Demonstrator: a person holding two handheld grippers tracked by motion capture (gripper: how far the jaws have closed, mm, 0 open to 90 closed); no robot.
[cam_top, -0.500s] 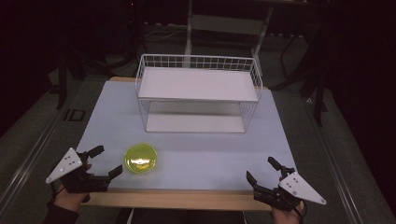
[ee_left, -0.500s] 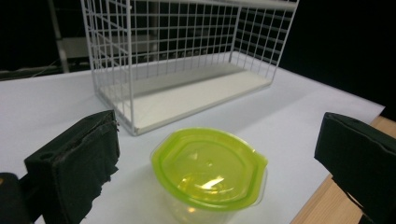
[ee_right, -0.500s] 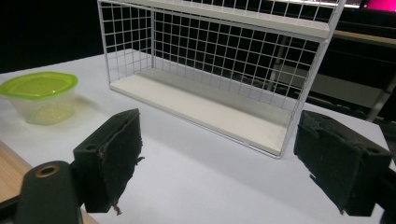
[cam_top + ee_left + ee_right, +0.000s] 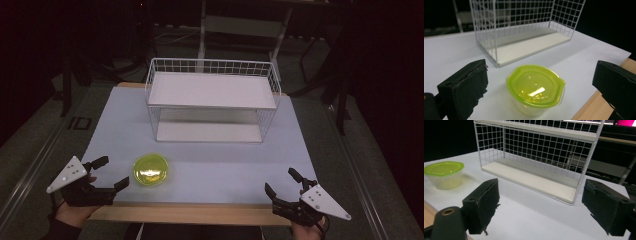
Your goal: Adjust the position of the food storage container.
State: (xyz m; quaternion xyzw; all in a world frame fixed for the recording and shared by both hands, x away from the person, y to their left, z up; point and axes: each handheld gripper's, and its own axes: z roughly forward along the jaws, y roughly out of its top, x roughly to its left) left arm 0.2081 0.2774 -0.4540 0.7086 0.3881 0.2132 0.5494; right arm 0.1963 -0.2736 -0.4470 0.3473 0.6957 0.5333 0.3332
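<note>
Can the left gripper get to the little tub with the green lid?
Probably yes. The left gripper has its jaws open and faces the clear plastic tub with the yellow-green lid, with only bare white tabletop between them.

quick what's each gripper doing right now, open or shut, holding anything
Left gripper: open, holding nothing, jaws facing the clear plastic tub with the yellow-green lid.
Right gripper: open, holding nothing.

No brand, label, number or word can be read anywhere, not on the container's green lid (image 4: 535, 86), the white wire rack (image 4: 212, 100) or the grippers, while the dark mark on the floor at about nine o'clock (image 4: 79, 123) stays illegible.
</note>
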